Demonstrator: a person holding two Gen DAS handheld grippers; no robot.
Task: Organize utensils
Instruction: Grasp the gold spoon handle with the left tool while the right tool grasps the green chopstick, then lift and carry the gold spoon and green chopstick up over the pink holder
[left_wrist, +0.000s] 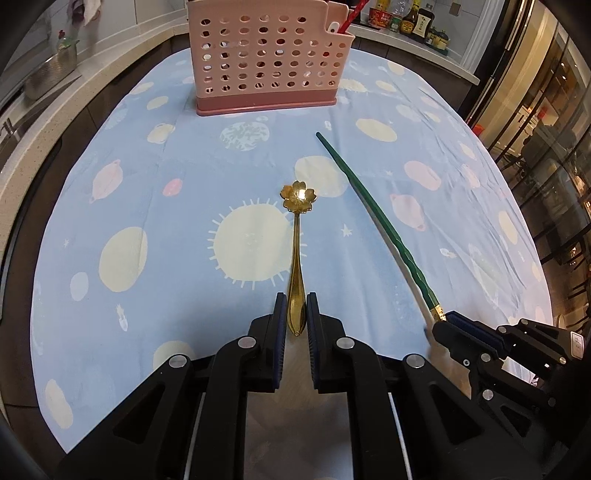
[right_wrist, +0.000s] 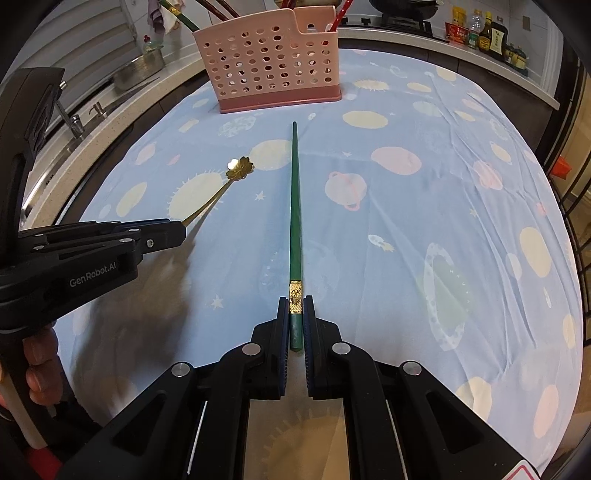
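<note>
Now gold spoon (left_wrist: 296, 258) handle between closed left jaws, green chopstick (right_wrist: 295, 206) end between closed right jaws.

Planet-print tablecloth (left_wrist: 155, 192) under pink utensil holder (left_wrist: 264, 59)

My left wrist camera sits just behind my left fingers (left_wrist: 280, 317), looking steeply down and forward along them, close over the blue tablecloth (left_wrist: 166, 192). My right wrist camera does the same behind my right fingers (right_wrist: 312, 317). Both views share the cloth ahead and the pink basket (left_wrist: 264, 55) beyond my fingertips, and each catches the other gripper at its side.
</note>
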